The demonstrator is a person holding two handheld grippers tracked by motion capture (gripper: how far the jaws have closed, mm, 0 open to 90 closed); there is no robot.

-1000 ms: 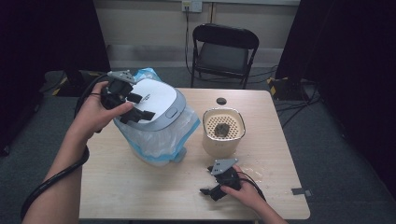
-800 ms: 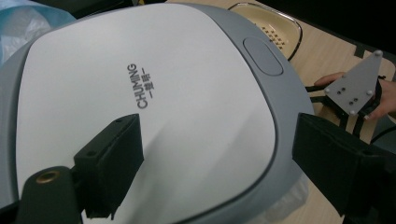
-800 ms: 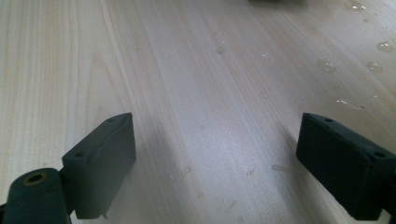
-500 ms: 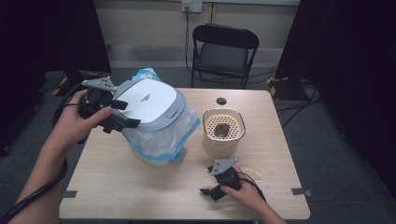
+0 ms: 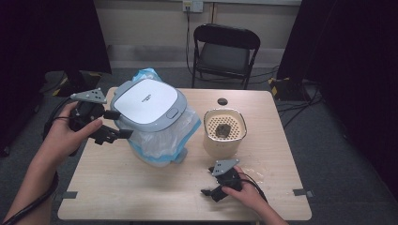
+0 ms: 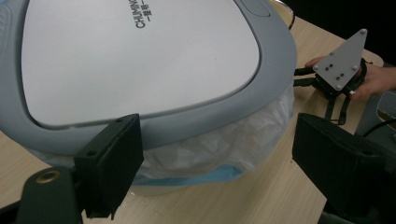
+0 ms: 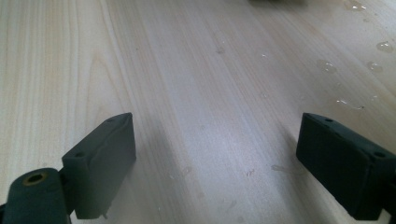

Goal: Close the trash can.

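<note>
Now the left gripper [image 5: 115, 127] is held at the left edge of the table [image 5: 141, 192], just beside the bin lid [image 5: 148, 103]. Its jaws are spread wide and nothing is pinched between them; in the left gripper view one jaw is seen very close to the grey rim of the lid, but whether it touches cannot be told.

The lid, white on top w/ grey rim and a small button, sits tilted on a white bin lined w/ a plastic bag [image 5: 164, 138], clear w/ a blue edge. The bag is bunched out under the lid on the right and front sides. This bin stands on the left-centre part of the table, nearer the far edge.

The right gripper [image 5: 213, 191] is rested low near the front edge, right of centre, in the person's right hand [image 5: 246, 194]. Its jaws are also spread apart, w/ only bare wood between them in the right gripper view; some water drops [image 7: 373, 56] are seen on the wood beyond.

A cream container w/ a perforated insert [image 5: 225, 129] stands right of the bin, apart from it; something dark lies in it. A small black round thing [image 5: 222, 101] lies near the far edge. A black folding chair [image 5: 225, 51] is placed behind the table.
</note>
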